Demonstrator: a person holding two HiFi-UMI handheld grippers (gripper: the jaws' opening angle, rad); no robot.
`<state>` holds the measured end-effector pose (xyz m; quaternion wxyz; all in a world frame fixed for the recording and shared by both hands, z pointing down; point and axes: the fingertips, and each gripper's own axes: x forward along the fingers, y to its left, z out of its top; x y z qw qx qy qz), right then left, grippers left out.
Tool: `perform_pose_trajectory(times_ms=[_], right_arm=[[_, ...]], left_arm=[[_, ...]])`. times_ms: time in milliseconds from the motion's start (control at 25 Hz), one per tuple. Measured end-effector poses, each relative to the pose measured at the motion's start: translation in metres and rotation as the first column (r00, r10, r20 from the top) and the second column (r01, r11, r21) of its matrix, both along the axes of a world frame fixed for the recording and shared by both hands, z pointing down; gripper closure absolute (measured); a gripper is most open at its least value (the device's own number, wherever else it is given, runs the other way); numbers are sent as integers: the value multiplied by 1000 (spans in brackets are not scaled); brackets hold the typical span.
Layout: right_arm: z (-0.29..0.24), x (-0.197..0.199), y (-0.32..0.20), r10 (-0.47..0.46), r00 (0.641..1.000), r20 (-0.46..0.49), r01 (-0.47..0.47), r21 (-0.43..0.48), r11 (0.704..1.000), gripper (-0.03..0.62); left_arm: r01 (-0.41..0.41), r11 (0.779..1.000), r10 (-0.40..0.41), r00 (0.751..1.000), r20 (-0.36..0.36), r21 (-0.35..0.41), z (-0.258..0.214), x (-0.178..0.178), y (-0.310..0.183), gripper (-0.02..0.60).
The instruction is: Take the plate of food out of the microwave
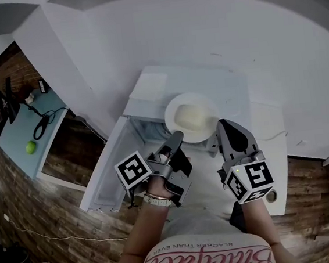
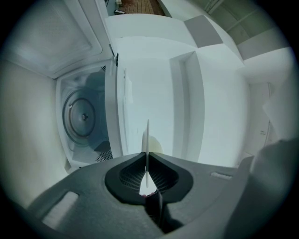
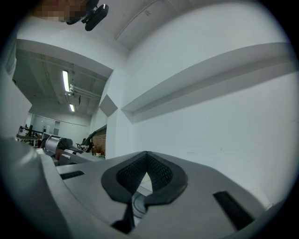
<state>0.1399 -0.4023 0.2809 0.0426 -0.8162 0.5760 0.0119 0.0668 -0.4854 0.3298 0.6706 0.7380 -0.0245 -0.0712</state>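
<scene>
1. The left gripper (image 1: 174,140) was clamped hard on the near rim of the plate (image 1: 195,132). In its own view the jaws pinched the thin white edge (image 2: 147,135), which stood edge-on between the pads.
2. Out at 8 o'clock from the plate in the head view, the microwave door (image 1: 108,175) hung wide open. In the left gripper view the turntable (image 2: 82,115) sat bare at 9 o'clock, so the cavity looked empty.
3. The plate was out, then! It was held up in front of the microwave (image 1: 197,78), with the pale food (image 1: 189,118) in its middle, and nothing seemed to have slid to the rim.
4. At 4 o'clock from the plate was the right gripper (image 1: 222,125). Its jaws (image 3: 146,156) were pressed together on nothing and aimed at a blank wall, so it played no part in the carry.
5. By my read, the step in hand was the tail of the withdrawal: the plate had cleared the mouth and hung on a one-sided pinch.
6. The next move calls for a level carry to a free spot on the white counter (image 1: 273,140). That means a steady wrist so the far side doesn't dip, then a gentle set-down before the jaws let go. The idle right gripper could well swing the door shut.
</scene>
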Motion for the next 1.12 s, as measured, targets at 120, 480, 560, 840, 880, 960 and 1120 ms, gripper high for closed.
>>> perform_pose_trajectory(times_ms=[120,480,560,840,880,960,1120], right_arm=[[0,2,-4,-1,1000,-7,1,-7,1000,582],[2,16,-11,33,999,-17,-33,-26,999,583],[3,17,-12,30,999,-17,-31,-26,999,582],[5,24,-11,42,999,-16,-43,-29,999,582],[6,24,-11,44,999,-17,-44,-30,999,583],[6,25,-11,44,999,-16,-45,-30,999,582],[5,26,-11,44,999,-15,-45,-32,998,582]], left_arm=[[-11,1000,11,1000,-6,-2,-1,6,-2,563],[-39,999,39,999,-15,10,-8,20,-3,563],[-42,999,42,999,-17,11,-8,22,-4,563],[-57,998,57,998,-10,12,-6,31,-3,563],[-58,998,59,998,-9,12,-6,32,-3,563],[-60,998,60,998,-9,10,-6,32,-3,563],[-65,998,65,998,-11,8,-7,34,-2,563]])
